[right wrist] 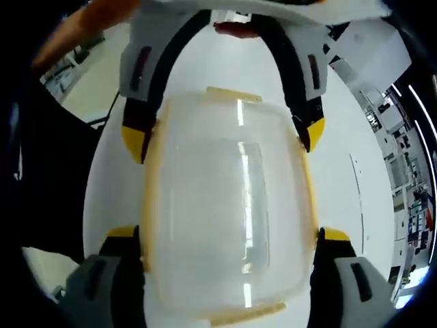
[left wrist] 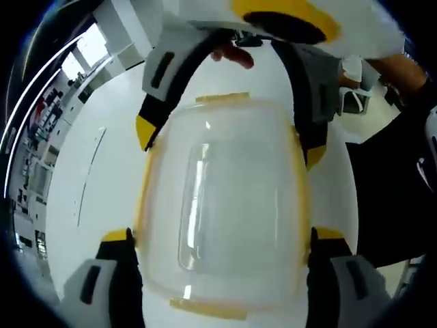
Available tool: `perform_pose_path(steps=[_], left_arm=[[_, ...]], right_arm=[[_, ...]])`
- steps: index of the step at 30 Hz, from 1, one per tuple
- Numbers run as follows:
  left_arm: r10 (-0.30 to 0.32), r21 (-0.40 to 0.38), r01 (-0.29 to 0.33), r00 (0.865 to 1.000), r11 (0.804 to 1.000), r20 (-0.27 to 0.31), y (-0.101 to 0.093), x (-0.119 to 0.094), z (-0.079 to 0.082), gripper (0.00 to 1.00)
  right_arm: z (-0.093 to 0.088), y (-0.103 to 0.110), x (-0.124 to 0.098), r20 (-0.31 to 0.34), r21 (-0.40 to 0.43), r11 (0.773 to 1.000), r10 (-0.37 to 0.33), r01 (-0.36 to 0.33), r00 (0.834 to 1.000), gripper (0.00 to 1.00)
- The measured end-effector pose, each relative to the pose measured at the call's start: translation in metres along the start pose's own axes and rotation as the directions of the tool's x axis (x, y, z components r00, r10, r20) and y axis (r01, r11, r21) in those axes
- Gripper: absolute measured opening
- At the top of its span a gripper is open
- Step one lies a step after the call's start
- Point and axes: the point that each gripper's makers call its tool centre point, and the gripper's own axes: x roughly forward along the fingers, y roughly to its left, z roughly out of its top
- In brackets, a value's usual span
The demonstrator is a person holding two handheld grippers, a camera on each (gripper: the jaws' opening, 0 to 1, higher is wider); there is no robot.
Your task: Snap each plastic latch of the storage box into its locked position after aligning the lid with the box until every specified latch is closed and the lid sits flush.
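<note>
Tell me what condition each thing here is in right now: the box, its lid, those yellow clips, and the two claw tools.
Storage box: standing on the white table, between both grippers.
Lid: lying on the box, looks aligned.
Yellow latches: lying along the lid edges; locked or not, cannot tell.
Left gripper: open, jaws either side of the box.
Right gripper: open, jaws either side of the box.

no readable text, labels or numbers
</note>
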Motion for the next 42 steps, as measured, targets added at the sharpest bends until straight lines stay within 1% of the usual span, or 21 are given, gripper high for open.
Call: perform_pose_path(steps=[2, 5, 12, 14, 15, 16, 18, 20, 21, 22, 23, 24, 25, 26, 29, 30, 32, 33, 35, 36, 42], left_arm=[[0.041, 0.009, -0.041, 0.997, 0.999, -0.07, 0.001, 0.002, -0.005, 0.99], [0.021, 0.01, -0.021, 1.0, 1.0, -0.008, 0.005, 0.001, -0.001, 0.99], [0.04, 0.0, -0.04, 0.999, 0.999, 0.001, 0.005, 0.0, -0.002, 0.95], [0.05, 0.003, -0.05, 0.999, 0.999, 0.012, 0.004, 0.002, 0.0, 0.94], [0.078, 0.061, -0.08, 0.997, 0.995, 0.026, 0.008, 0.006, 0.0, 0.94], [0.065, 0.068, -0.067, 0.998, 0.995, 0.022, 0.007, 0.002, 0.004, 0.93], [0.057, 0.033, -0.057, 0.998, 0.998, 0.01, -0.003, -0.003, 0.001, 0.93], [0.059, 0.032, -0.059, 0.998, 0.998, 0.003, -0.001, -0.001, -0.002, 0.93], [0.06, 0.028, -0.06, 0.998, 0.998, -0.001, 0.006, -0.001, -0.001, 0.92], [0.071, 0.015, -0.07, 0.997, 0.997, -0.009, 0.003, -0.001, -0.005, 0.92], [0.075, 0.034, -0.075, 0.997, 0.997, 0.003, -0.008, 0.001, -0.007, 0.92], [0.027, 0.016, -0.026, 1.0, 1.0, -0.016, -0.013, 0.001, -0.01, 0.92], [0.031, 0.014, -0.031, 1.0, 0.999, 0.004, -0.008, 0.002, -0.007, 0.93], [-0.016, -0.013, 0.016, 1.0, 1.0, 0.011, -0.012, 0.002, -0.007, 0.93], [0.02, 0.008, -0.02, 1.0, 1.0, 0.004, 0.001, 0.002, -0.004, 0.94], [0.021, 0.009, -0.021, 1.0, 1.0, 0.0, 0.003, 0.003, -0.003, 0.95], [0.045, 0.027, -0.044, 0.999, 0.999, -0.017, 0.003, 0.001, -0.002, 0.96], [0.054, 0.033, -0.054, 0.998, 0.998, -0.019, 0.002, 0.001, -0.002, 0.97], [0.056, 0.036, -0.055, 0.998, 0.998, -0.015, 0.001, 0.0, -0.003, 0.99], [0.055, 0.037, -0.055, 0.998, 0.998, -0.01, 0.0, 0.0, -0.002, 1.0], [0.043, 0.039, -0.044, 0.998, 0.998, 0.041, 0.002, -0.001, 0.001, 1.0]], right_arm=[[0.0, 0.001, 0.0, 0.0, 0.0, 1.0, -0.008, 0.008, 1.0, 1.0], [0.001, 0.001, 0.001, 0.023, 0.004, 1.0, -0.006, 0.006, 1.0, 1.0], [-0.004, -0.001, 0.004, -0.079, -0.024, 1.0, -0.019, 0.017, 0.997, 0.96], [-0.004, 0.004, -0.001, -0.064, -0.017, 1.0, -0.019, 0.018, 0.998, 0.96], [-0.003, 0.003, -0.003, -0.048, -0.01, 1.0, -0.024, 0.023, 0.999, 0.95], [-0.002, 0.003, -0.002, -0.034, -0.01, 1.0, -0.022, 0.021, 0.999, 0.95], [-0.001, 0.002, -0.003, -0.011, -0.008, 1.0, -0.022, 0.022, 1.0, 0.95], [0.0, 0.003, -0.002, -0.004, -0.013, 1.0, -0.026, 0.026, 1.0, 0.92], [0.012, 0.008, -0.005, 0.038, -0.114, 0.993, -0.039, 0.043, 0.999, 0.84], [0.0, 0.006, 0.0, -0.04, 0.008, 0.997, -0.081, 0.082, 0.996, 0.83], [0.002, -0.002, 0.0, -0.022, -0.083, 0.995, -0.053, 0.051, 0.998, 0.85], [0.005, 0.012, 0.008, 0.018, -0.076, 0.997, -0.024, 0.025, 1.0, 0.88], [0.006, 0.013, 0.008, 0.051, -0.07, 0.997, -0.018, 0.022, 0.999, 0.88], [0.005, 0.007, 0.003, 0.083, -0.065, 0.998, -0.016, 0.022, 0.996, 0.88], [0.005, 0.011, 0.002, 0.091, -0.057, 0.998, -0.022, 0.027, 0.996, 0.89], [0.008, 0.006, 0.0, 0.102, -0.047, 0.999, 0.012, -0.008, 0.995, 0.9], [0.009, 0.002, -0.001, 0.107, -0.057, 0.998, -0.007, 0.013, 0.994, 0.9], [0.01, -0.005, -0.005, 0.113, -0.09, 0.99, -0.093, 0.104, 0.989, 0.91], [0.01, 0.007, -0.005, 0.115, -0.089, 0.992, -0.078, 0.088, 0.99, 0.93], [0.009, 0.008, -0.002, 0.112, -0.077, 0.996, -0.028, 0.037, 0.993, 0.93], [0.004, 0.004, -0.006, 0.098, -0.089, 0.996, 0.019, -0.01, 0.995, 1.0]])
